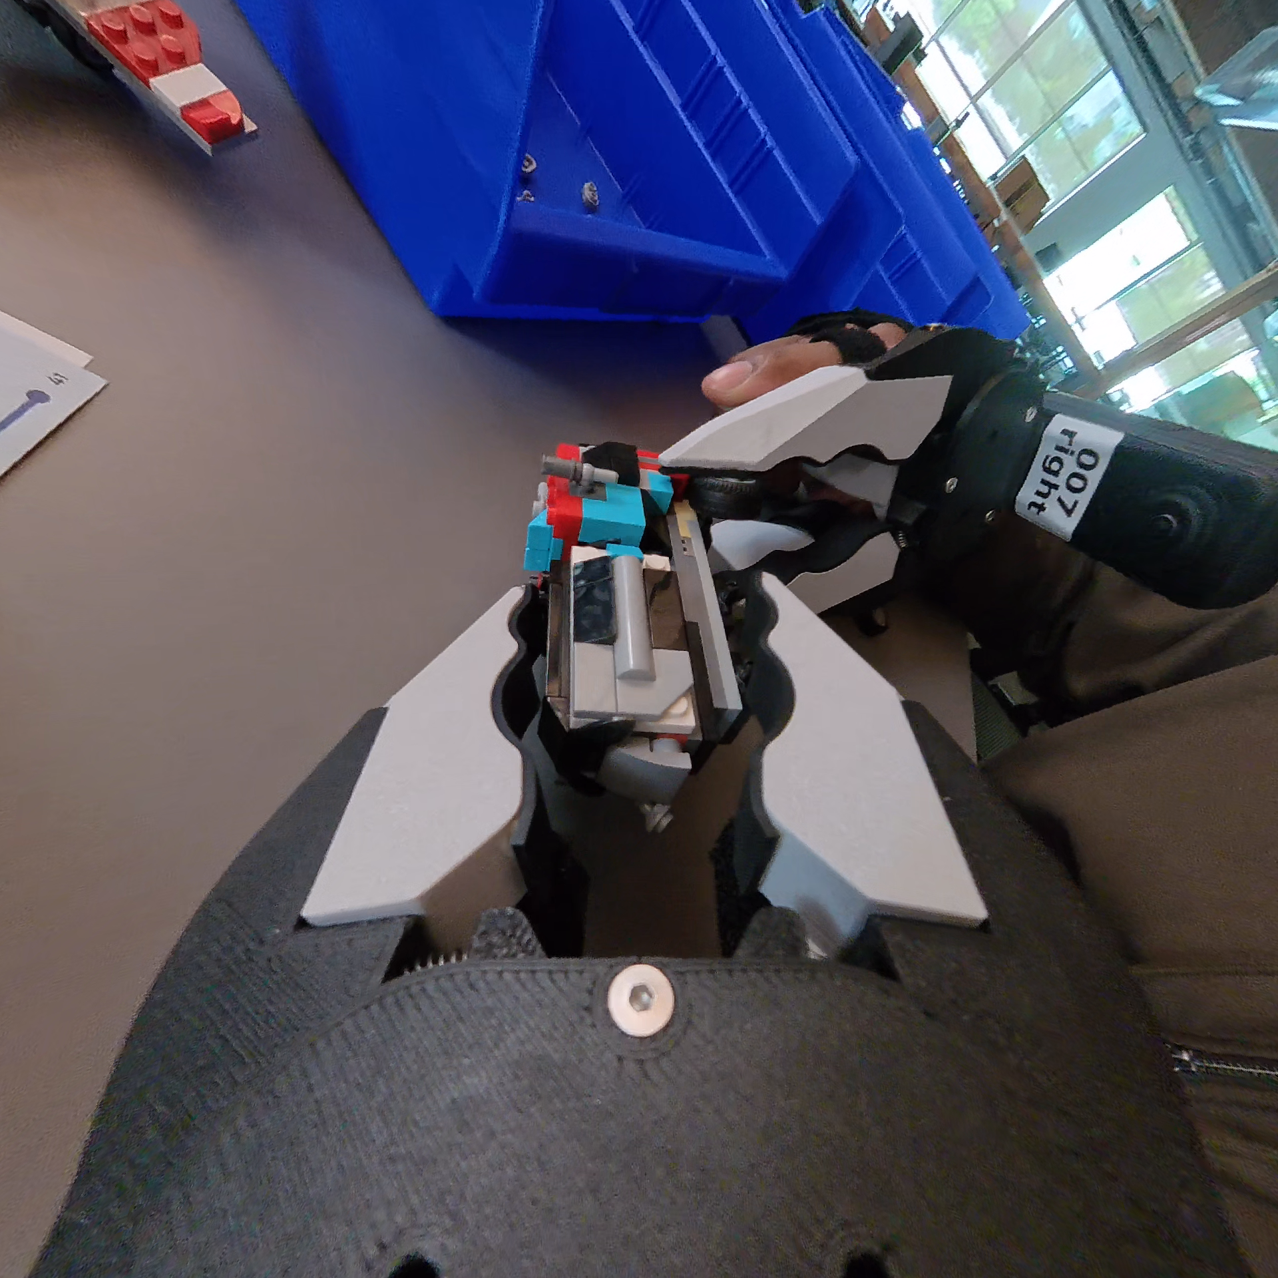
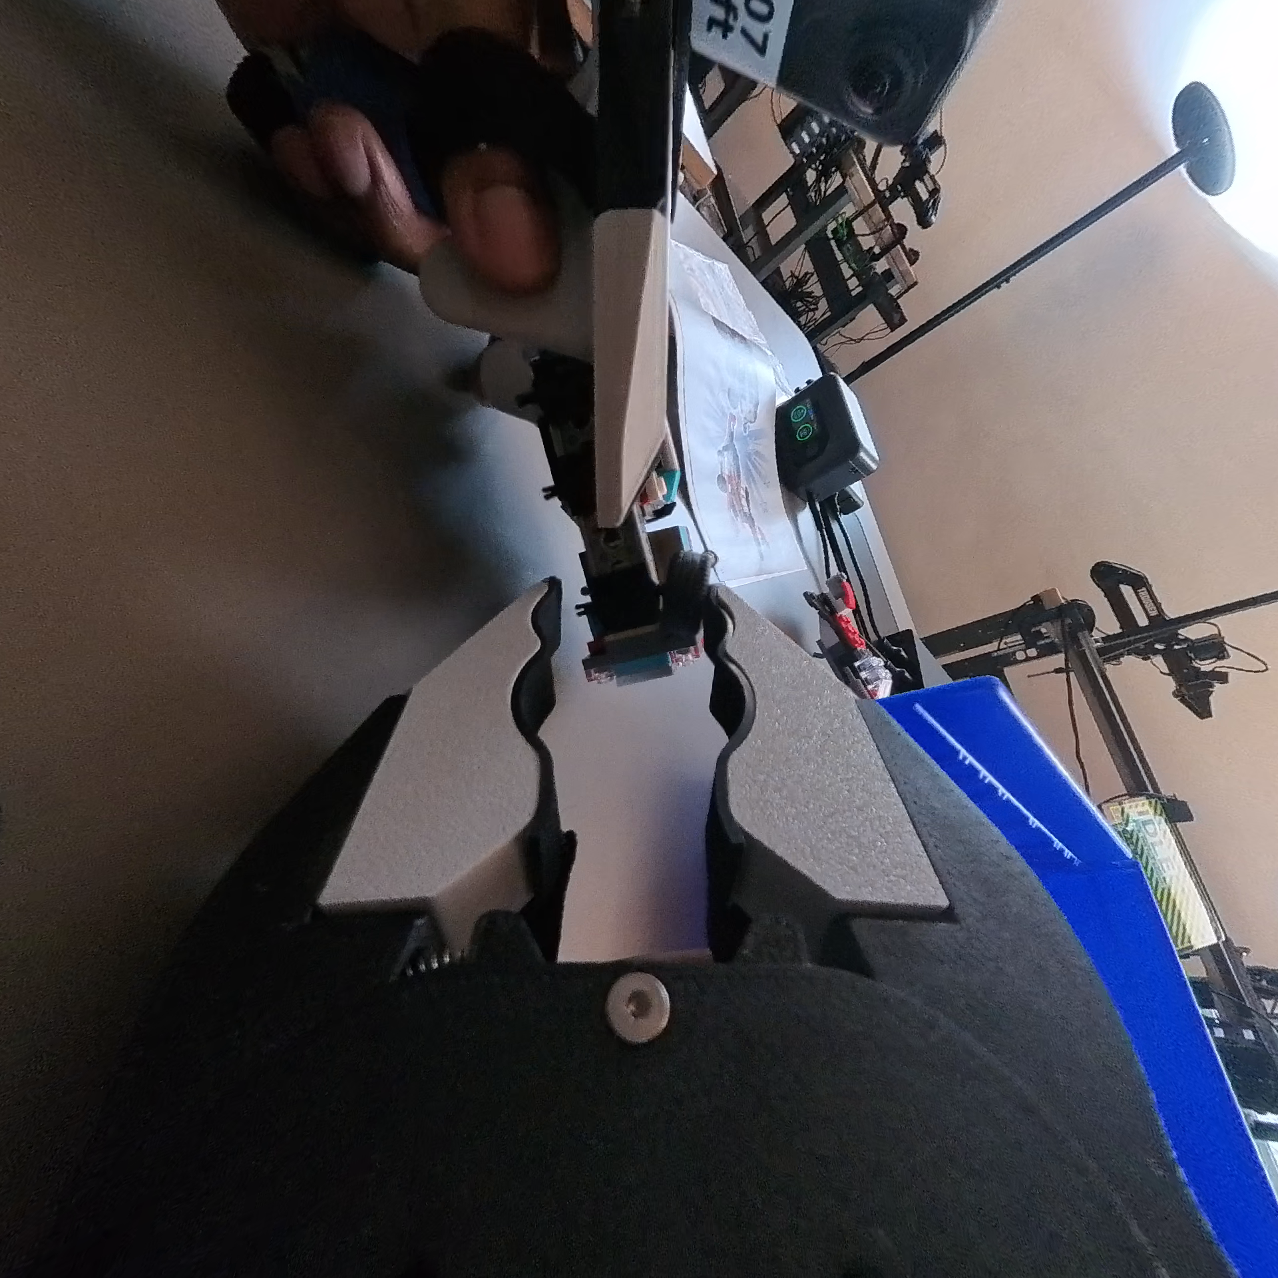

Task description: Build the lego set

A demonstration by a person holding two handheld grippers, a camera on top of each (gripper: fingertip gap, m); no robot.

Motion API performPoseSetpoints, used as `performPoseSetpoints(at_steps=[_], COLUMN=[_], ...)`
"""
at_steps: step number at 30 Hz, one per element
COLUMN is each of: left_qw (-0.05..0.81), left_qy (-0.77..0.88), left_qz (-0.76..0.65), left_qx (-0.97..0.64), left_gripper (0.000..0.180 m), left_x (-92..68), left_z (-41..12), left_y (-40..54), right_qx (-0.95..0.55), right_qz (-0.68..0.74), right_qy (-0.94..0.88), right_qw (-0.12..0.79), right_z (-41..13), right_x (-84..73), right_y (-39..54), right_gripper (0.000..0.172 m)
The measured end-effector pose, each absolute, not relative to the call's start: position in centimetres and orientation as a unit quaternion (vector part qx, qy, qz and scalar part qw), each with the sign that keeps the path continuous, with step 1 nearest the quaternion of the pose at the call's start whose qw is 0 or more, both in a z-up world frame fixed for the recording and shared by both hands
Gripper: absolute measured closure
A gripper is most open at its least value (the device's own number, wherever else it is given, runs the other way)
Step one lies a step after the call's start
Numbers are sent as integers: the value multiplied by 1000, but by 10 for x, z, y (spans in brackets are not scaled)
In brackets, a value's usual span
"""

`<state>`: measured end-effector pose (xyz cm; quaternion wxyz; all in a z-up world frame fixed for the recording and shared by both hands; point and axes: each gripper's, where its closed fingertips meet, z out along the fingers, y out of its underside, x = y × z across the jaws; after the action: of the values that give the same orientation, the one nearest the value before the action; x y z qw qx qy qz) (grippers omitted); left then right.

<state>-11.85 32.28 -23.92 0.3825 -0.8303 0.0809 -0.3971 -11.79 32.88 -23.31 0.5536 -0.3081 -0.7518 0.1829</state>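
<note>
Between the fingers of my left claw [image 1: 640, 664] one grey, black, red and teal brick model [image 1: 622, 622] was clamped above the tabletop [image 1: 242, 553]. My right claw [image 2: 633, 622] stood open around the model's far end, with one black wheel [image 1: 726, 494] between its tips. Two blue bins [image 1: 553, 173] lay beyond.

A grey-brown surface [image 1: 207, 484] carries a row of blue plastic bins [image 1: 622, 173]. Behind them, tall framed windows [image 1: 1106, 207] let in bright daylight. Elsewhere a tan wall [image 2: 1037, 346] backs metal racks with cables [image 2: 830, 207] and a black pole stand [image 2: 1037, 242]
</note>
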Motion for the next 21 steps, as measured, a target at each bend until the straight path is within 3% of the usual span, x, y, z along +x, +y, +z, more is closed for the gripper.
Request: performPoseSetpoints(at_steps=[13, 21], left_qw=[388, 391], left_qy=[55, 76], left_qz=[-433, -411], left_qx=[-812, -820], left_gripper=[120, 120], left_x=[-119, -118], left_z=[-231, -230], left_y=[324, 321], right_qx=[-306, -314], right_qz=[245, 274], right_qy=[-726, -721], right_qw=[565, 553], right_z=[-208, -200], right_x=[-107, -99], right_y=[326, 328], right_gripper=[129, 145])
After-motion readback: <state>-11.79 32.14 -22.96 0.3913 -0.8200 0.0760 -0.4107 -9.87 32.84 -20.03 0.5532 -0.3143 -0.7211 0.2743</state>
